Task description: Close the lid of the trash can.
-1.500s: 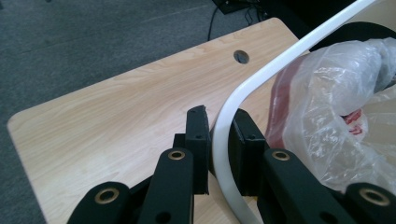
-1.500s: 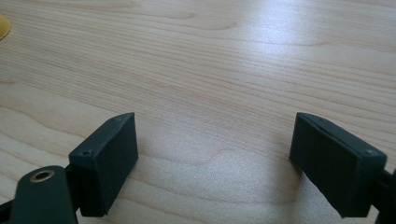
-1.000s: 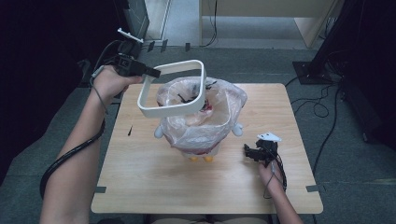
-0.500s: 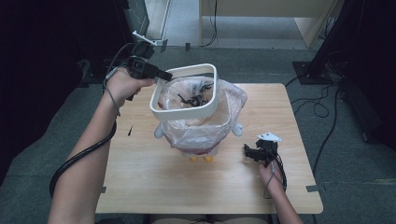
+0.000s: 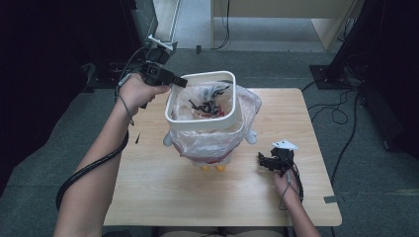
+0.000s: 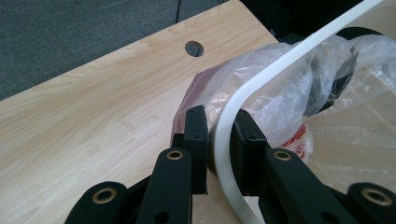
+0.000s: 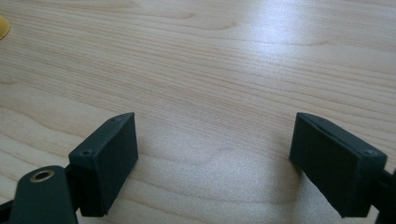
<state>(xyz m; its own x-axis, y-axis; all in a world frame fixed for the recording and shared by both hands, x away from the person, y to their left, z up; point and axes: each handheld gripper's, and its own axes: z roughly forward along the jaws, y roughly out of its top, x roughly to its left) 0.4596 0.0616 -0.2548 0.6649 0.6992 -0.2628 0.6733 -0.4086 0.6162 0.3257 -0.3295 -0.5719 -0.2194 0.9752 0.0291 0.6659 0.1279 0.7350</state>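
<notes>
upper left of the high view, the left gripper (image 5: 181, 82) has its jaws clamped on the white ring (image 5: 199, 120), which sits over the bag-lined bin (image 5: 210, 145) mid-table (image 5: 148, 182). lower right, the right gripper (image 5: 261, 159) rests with jaws wide apart, holding nothing.

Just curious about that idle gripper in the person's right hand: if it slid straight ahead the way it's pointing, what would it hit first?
Probably nothing soon: the right gripper, jaws open, points along bare table.

white ring (image 5: 201, 118), clear plastic bag (image 5: 212, 140), pale wood-grain table (image 5: 163, 182), black hand-held gripper (image 5: 180, 82).
</notes>
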